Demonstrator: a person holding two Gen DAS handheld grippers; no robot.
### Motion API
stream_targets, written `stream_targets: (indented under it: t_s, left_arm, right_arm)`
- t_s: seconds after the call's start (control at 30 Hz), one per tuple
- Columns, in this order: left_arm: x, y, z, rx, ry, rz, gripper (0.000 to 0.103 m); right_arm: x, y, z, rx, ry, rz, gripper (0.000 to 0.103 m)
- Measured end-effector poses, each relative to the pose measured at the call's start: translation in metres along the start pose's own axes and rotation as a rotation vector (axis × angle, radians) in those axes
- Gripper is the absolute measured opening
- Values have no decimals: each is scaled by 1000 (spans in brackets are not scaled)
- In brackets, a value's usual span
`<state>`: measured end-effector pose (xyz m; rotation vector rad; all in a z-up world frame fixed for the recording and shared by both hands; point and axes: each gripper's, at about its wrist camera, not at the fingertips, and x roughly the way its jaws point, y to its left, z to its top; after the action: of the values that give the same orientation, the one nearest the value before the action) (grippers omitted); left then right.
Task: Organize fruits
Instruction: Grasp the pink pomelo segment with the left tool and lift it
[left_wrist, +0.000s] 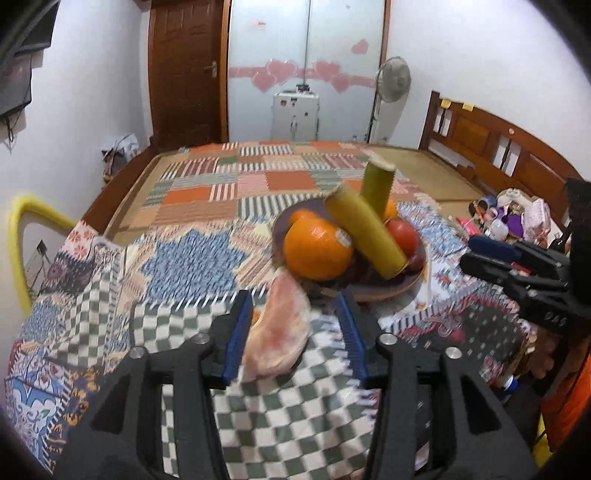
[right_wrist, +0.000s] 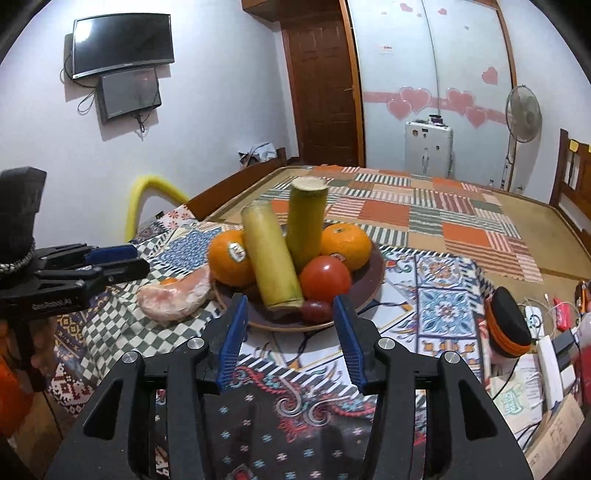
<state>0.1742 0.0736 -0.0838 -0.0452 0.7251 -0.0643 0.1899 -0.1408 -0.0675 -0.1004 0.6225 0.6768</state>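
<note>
We see plate (right_wrist: 373, 284) w/ oranges (right_wrist: 229, 262), tomato (right_wrist: 325, 278), 2 stalks (right_wrist: 271, 258); pink piece (right_wrist: 173, 299) at 9 o'clock outside; both grippers (left_wrist: 293, 332) (right_wrist: 290, 332) released.

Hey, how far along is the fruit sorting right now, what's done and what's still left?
Mostly done: the plate already holds two oranges, a tomato, two sugarcane pieces and a small dark fruit. Nothing is in hand; the left gripper and right gripper are both open. Left: the pink pomelo piece lies on the cloth beside the plate, between the left gripper's fingers.
</note>
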Motion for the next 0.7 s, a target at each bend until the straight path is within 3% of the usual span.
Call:
stream_targets:
  t_s: [0.1,0.33,0.47,0.53,0.57,0.7]
  left_arm:
    - [11,6,-10,0,47,-4,60]
    - [41,8,-15,21,107,7,61]
    - [44,12,-20,-2,102,-4,61]
    - [45,14,-22,-7,103,-8,57]
    - [45,15,-23,-8,107,-14,49]
    - [35,10,-29,3,100,-27,35]
  right_arm:
    - [6,2,-5,1,21,16,45]
    - [26,2,-13,12,67,29,45]
    - [30,-1,-13,14,76,30,45]
    - [32,0,-14,15,81,35,45]
    - [33,0,-14,15,82,39,45]
    - [33,5,-15,8,79,48,45]
